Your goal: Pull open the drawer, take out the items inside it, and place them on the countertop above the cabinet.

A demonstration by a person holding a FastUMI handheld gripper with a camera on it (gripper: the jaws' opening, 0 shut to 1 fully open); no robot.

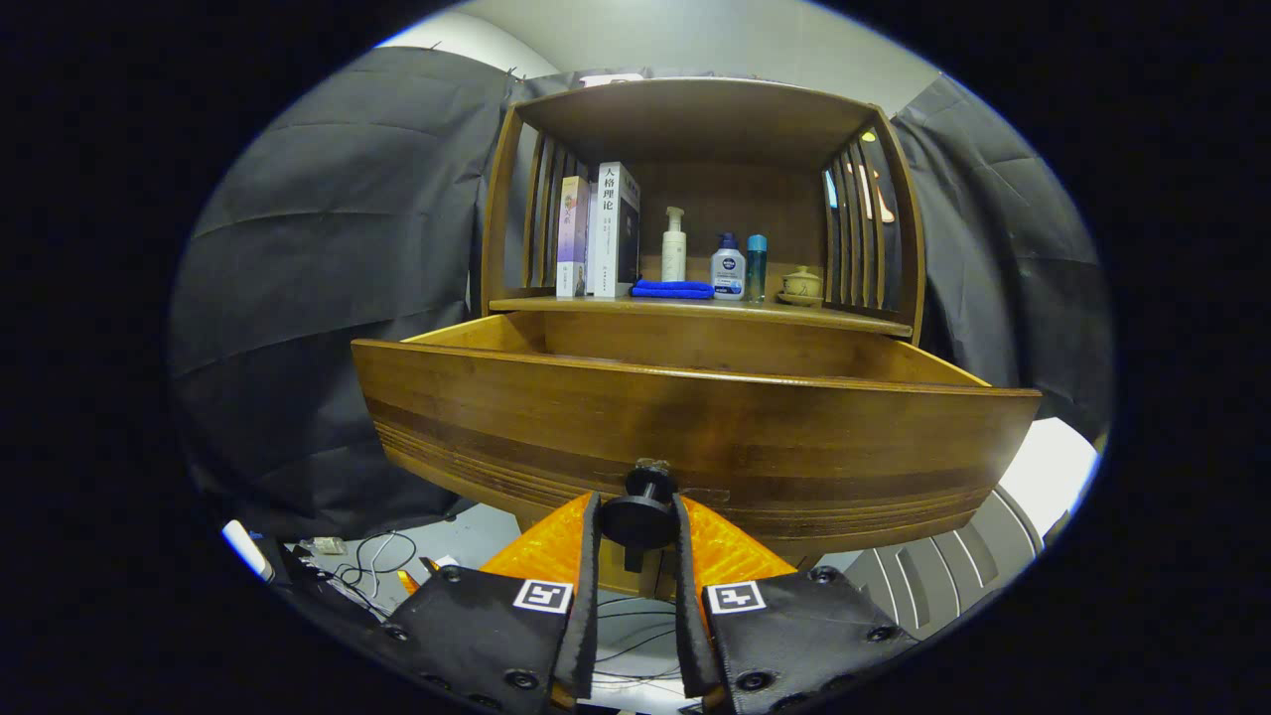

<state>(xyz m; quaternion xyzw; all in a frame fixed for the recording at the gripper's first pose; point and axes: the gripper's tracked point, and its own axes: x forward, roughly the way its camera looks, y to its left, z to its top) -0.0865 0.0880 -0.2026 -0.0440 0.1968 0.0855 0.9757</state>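
Both claw [638, 516] fingers clamp the open drawer's [695, 417] knob [640, 511].

drawer [695, 417]: brown wood, darker bands | knob [641, 511]: black | cloth [672, 289]: blue | pump bottle [674, 244]: cream

Drawer [695, 417]: pulled out, open top free from above; its inside is hidden behind the front panel.
Knob [640, 511]: gripper [638, 516] fingers closed on it, blocking the front centre.
Countertop [844, 316]: left edge taken by books [601, 233]; cloth [672, 289], bottles [728, 268] mid; lidded cup [801, 285] right.
Free strip: countertop front edge.
Sides: slatted panels [859, 223] close both ends.
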